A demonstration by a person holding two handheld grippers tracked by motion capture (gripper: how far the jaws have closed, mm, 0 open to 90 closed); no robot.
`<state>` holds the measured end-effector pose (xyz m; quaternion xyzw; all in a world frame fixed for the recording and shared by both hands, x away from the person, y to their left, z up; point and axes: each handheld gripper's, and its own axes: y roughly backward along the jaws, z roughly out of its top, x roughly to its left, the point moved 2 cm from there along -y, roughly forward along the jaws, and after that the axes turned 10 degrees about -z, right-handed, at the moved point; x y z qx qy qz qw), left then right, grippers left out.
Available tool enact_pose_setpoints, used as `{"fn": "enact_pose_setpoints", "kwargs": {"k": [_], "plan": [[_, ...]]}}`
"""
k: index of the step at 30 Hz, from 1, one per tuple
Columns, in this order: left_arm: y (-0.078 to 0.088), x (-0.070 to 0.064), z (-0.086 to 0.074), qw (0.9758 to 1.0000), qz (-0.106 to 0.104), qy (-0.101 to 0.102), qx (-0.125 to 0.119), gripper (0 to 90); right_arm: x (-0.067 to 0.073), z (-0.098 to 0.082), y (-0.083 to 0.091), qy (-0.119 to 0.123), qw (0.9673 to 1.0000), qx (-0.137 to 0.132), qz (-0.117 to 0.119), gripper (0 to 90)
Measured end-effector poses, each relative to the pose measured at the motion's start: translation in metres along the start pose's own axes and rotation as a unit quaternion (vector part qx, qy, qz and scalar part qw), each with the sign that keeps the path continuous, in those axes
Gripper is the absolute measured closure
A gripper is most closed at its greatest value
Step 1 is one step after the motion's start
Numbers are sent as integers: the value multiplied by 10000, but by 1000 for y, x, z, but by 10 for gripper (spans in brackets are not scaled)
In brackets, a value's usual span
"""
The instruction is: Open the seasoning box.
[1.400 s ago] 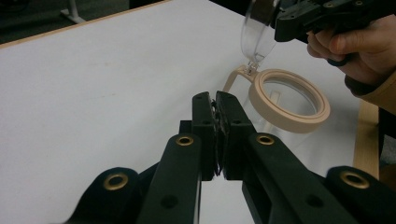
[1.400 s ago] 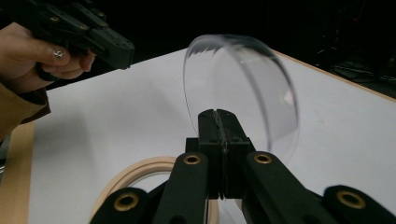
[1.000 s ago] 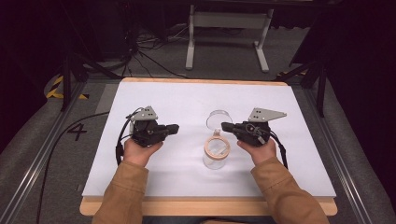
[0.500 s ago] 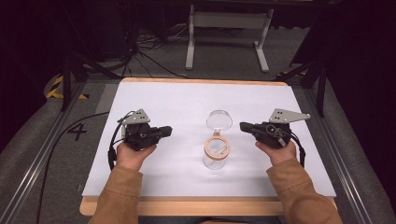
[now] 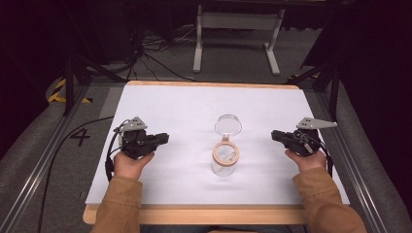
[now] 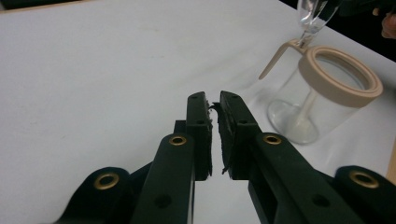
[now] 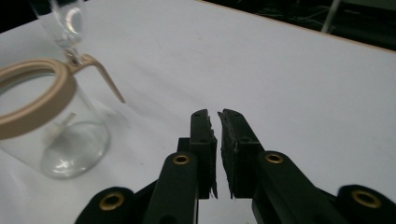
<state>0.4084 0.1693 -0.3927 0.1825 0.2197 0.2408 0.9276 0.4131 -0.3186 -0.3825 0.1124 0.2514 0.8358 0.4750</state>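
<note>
A clear glass jar (image 5: 225, 158) with a tan rim stands on the white tabletop (image 5: 184, 107) between the closed, empty left tool (image 5: 163, 140) and right tool (image 5: 275, 135).

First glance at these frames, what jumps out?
The clear glass jar with a tan ring at its mouth stands at the middle of the white table, with a second clear glass piece just behind it. The left gripper and the right gripper sit to either side of the jar, apart from it, pointing inward. Both have their fingers nearly together on nothing.
</note>
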Motion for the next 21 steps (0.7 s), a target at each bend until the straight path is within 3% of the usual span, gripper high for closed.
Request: {"fn": "enact_pose_setpoints", "kwargs": {"k": [8, 17, 21], "plan": [[-6, 7, -3, 9999, -17, 84, 67, 824, -24, -31, -6, -414, 9980, 399, -277, 823], [-9, 10, -6, 9998, 52, 132, 139, 817, -28, -55, -20, -520, 9947, 792, -392, 815], [-9, 11, -6, 9998, 42, 141, 129, 811, -26, -60, -24, -505, 9943, 840, -411, 803]]}}
